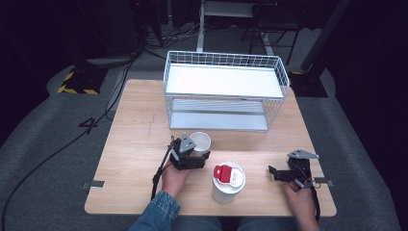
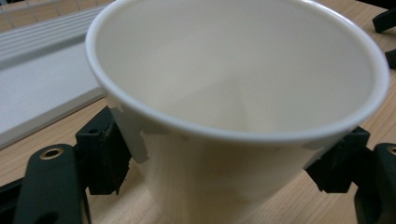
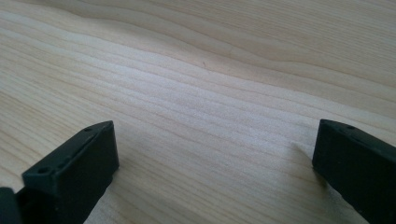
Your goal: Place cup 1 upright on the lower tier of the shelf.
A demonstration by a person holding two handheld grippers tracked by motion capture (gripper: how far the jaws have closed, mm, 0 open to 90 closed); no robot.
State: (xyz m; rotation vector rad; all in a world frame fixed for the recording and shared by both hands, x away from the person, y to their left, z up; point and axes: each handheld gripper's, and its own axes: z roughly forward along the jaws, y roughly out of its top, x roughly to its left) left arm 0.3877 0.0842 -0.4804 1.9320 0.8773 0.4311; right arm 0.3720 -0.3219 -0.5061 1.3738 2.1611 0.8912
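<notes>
White paper cup (image 2: 238, 93) stands empty and upright on the wooden desk (image 1: 139, 139), just in front of the white wire rack (image 1: 226, 89), clenched between the left gripper's (image 1: 199, 156) fingers (image 2: 105, 156). Near it stands a white canister with a red lid (image 1: 228, 182). The right gripper (image 1: 275, 172) rests spread wide, grasping nothing.

Bright overhead light falls on the pale wooden tabletop (image 1: 139, 144) while the surroundings sink into darkness. The white paper cup (image 2: 233, 93) looks soft and blurred close up; shadows stay faint.
</notes>
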